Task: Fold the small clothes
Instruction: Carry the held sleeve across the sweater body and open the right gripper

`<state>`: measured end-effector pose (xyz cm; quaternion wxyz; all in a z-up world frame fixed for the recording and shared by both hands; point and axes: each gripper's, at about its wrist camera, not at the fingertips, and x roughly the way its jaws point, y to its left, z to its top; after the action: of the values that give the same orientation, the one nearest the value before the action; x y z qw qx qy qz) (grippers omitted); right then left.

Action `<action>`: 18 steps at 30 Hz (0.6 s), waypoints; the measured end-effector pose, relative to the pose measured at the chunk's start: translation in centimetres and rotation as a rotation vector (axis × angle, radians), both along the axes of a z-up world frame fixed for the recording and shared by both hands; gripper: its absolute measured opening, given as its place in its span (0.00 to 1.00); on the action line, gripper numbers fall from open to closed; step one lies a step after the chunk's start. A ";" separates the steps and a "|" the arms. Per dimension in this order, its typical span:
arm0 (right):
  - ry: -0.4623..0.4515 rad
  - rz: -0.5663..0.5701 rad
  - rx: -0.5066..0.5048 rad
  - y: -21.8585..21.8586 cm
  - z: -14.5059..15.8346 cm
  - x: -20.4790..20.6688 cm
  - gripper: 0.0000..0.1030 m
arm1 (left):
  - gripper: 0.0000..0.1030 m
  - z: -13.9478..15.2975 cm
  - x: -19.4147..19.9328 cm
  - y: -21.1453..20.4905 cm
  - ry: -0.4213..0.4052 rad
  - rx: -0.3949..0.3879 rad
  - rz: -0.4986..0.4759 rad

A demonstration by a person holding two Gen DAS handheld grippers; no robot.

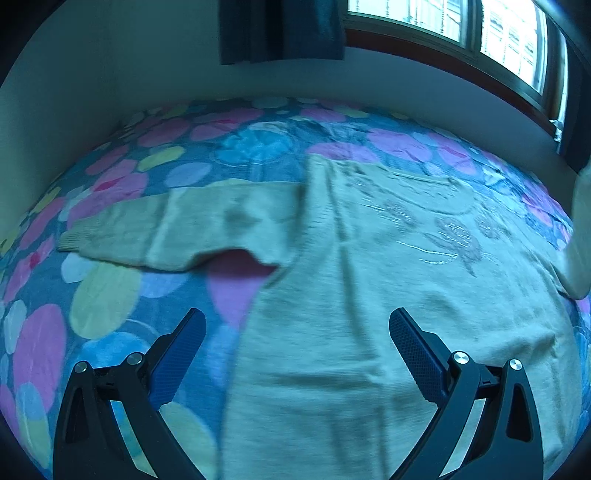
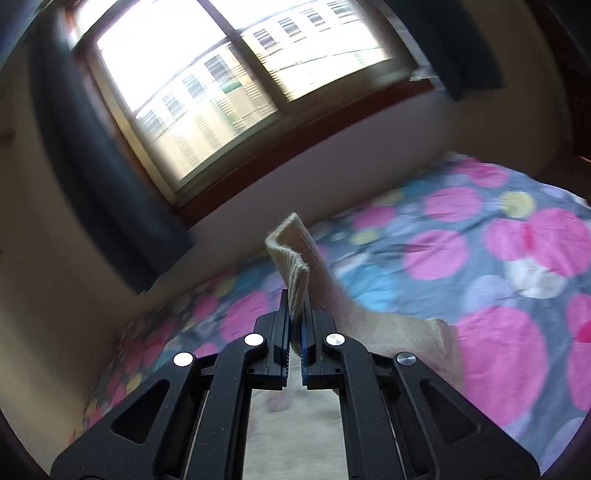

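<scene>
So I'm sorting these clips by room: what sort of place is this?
Most likely a bedroom in a home. A sweater lies spread on a bed with a dotted cover, set against a wall under a window with dark curtains.

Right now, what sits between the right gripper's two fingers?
The sweater's ribbed cuff, pinched by the right gripper, shown in the right wrist view.

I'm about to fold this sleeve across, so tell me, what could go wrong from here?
The right tool pinches only the cuff edge, so it might slip out. The left tool hangs open over the sweater, pinning nothing, so the body may drag. The other sleeve lies spread, unfolded.
</scene>
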<state>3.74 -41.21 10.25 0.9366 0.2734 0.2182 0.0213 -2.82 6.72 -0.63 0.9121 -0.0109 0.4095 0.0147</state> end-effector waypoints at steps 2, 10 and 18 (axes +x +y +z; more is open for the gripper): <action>0.000 0.098 -0.012 5.3 -0.1 1.1 0.04 | 0.96 0.1 -0.1 1.2 0.000 -0.005 0.021; 0.100 0.392 -0.060 22.7 -5.3 3.5 0.04 | 0.96 0.0 -0.5 4.9 -0.001 -0.013 0.087; 0.285 0.542 -0.193 31.5 -12.3 3.8 0.04 | 0.96 -0.4 -0.5 5.7 0.008 -0.025 0.094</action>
<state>7.55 -9.68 -2.03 0.8784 0.1154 0.4132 0.2105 -3.28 12.46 -1.05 0.9085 -0.0414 0.4125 0.0523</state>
